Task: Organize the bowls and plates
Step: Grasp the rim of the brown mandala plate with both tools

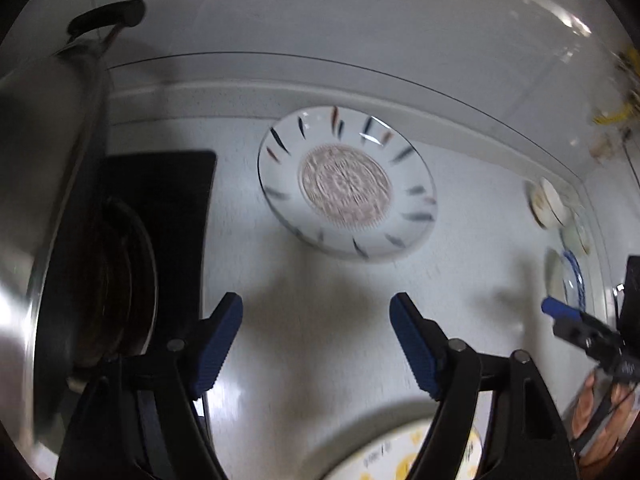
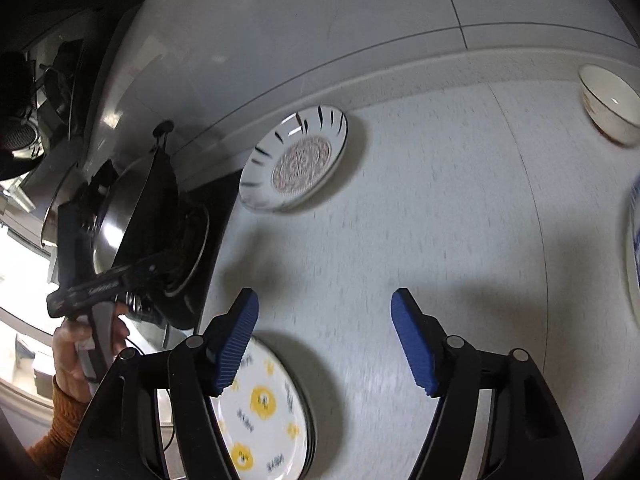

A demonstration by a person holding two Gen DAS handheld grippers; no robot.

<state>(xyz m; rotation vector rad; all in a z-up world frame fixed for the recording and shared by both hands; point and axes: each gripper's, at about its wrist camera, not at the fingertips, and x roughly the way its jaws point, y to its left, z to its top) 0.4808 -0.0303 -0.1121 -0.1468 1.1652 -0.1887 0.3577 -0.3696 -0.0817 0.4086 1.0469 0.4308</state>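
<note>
Surface: pale speckled countertop point(image 2: 420, 208) with a raised back edge against a grey tiled wall point(image 2: 280, 20); both views are motion-blurred.
Left gripper point(image 1: 316, 344): jaws spread wide, nothing between the blue pads point(image 1: 218, 344); they touch no dish and hang above bare counter.
Right gripper point(image 2: 324, 340): jaws equally wide apart, holding nothing; the left pad overlaps the yellow-flowered plate in the right wrist view, but contact cannot be confirmed.
Yellow-flowered plate point(image 2: 268, 412): lies flat on the counter directly under the near side of both grippers; stacked rims seem to show at its right edge, count unclear. In the left wrist view only its far rim point(image 1: 384, 456) shows between the fingers.
Patterned plate point(image 1: 346, 182): white with dark dashes around the rim and a brown medallion in the centre; lies flat near the back edge, well ahead of both grippers point(image 2: 294, 160).
White bowl point(image 2: 610, 102): upright, near the back edge, well to the right of the patterned plate.
Blue-rimmed plate point(image 1: 570, 280): at the right margin of the left wrist view, only partly visible.
Left-hand side: black induction hob point(image 1: 172, 216) carrying a steel pan point(image 1: 48, 184) with a dark handle, just beside the patterned plate.
Person: left hand point(image 2: 80, 352) grips the left gripper's handle, orange sleeve at the wrist.
</note>
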